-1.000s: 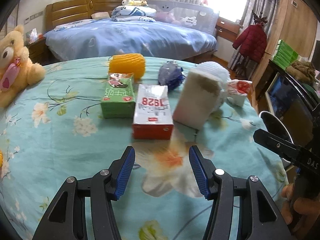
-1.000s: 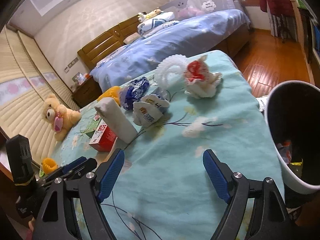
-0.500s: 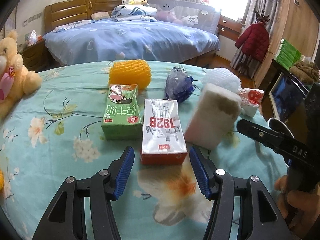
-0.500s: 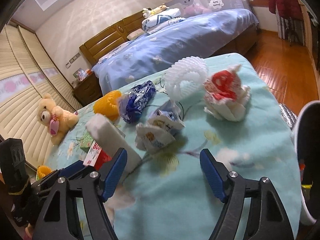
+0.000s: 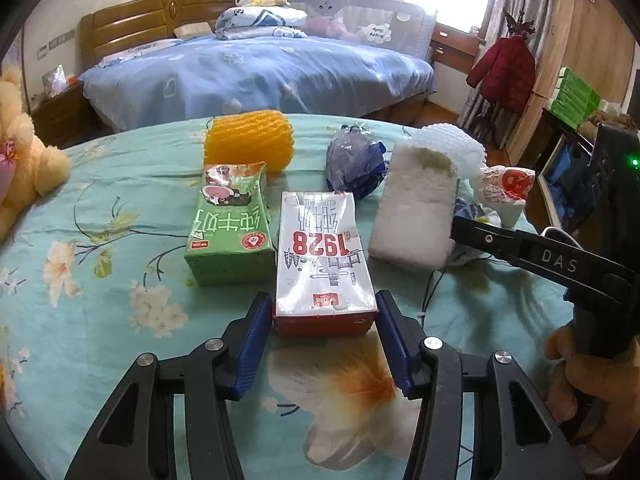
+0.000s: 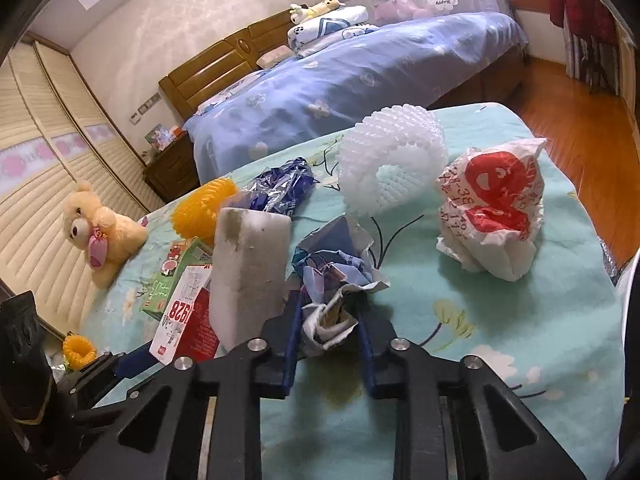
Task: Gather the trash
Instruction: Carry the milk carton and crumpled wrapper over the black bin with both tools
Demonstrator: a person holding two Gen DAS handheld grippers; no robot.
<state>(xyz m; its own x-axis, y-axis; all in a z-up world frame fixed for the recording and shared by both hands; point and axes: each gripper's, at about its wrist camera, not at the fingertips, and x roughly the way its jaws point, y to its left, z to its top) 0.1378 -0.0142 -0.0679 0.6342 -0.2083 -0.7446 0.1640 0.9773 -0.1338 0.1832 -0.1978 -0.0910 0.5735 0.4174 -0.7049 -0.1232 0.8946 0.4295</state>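
Observation:
A red and white carton marked 1928 (image 5: 324, 256) lies flat on the teal floral tablecloth (image 5: 100, 340). My left gripper (image 5: 324, 320) straddles its near end. Its jaws are closing, and the blue pads (image 5: 256, 336) sit right beside the carton's sides without squeezing it. In the right wrist view my right gripper (image 6: 328, 320) is shut on a crumpled blue and white wrapper (image 6: 336, 272), which still rests on the cloth. A white foam block (image 6: 248, 272) stands upright just left of it.
A green carton (image 5: 230, 228), an orange foam net (image 5: 248, 144), a blue bag (image 5: 354, 164), a white foam net (image 6: 392, 164) and a red and white bag (image 6: 496, 208) lie further back. A teddy bear (image 6: 96, 224) sits at the left. A bin's rim (image 6: 628, 280) shows at the right.
Both grippers moved forward over the table. The left one now flanks the 1928 carton. The right one reached the crumpled wrapper and closed on it.

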